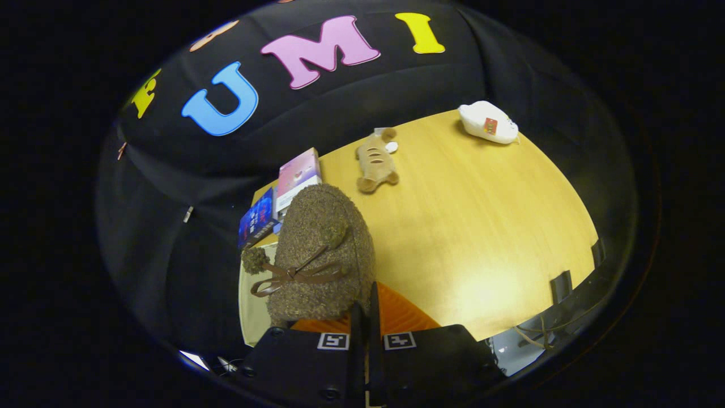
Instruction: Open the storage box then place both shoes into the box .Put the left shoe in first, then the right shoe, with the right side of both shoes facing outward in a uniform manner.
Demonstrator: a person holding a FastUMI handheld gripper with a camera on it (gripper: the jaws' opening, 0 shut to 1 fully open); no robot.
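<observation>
Fingers [365, 317] were pinched tight on the orange sole edge of a fuzzy brown shoe [320, 255], holding it up over the wooden table [481, 226]. Plush toy [376, 160] and white pouch [488, 122] sat well beyond.

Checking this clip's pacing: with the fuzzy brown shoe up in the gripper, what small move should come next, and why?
Probably lower the brown shoe a little toward the pale surface beneath it, which may be the storage box. The gripper looks shut on the shoe's orange edge, holding it above the wooden table, not yet set down.
</observation>
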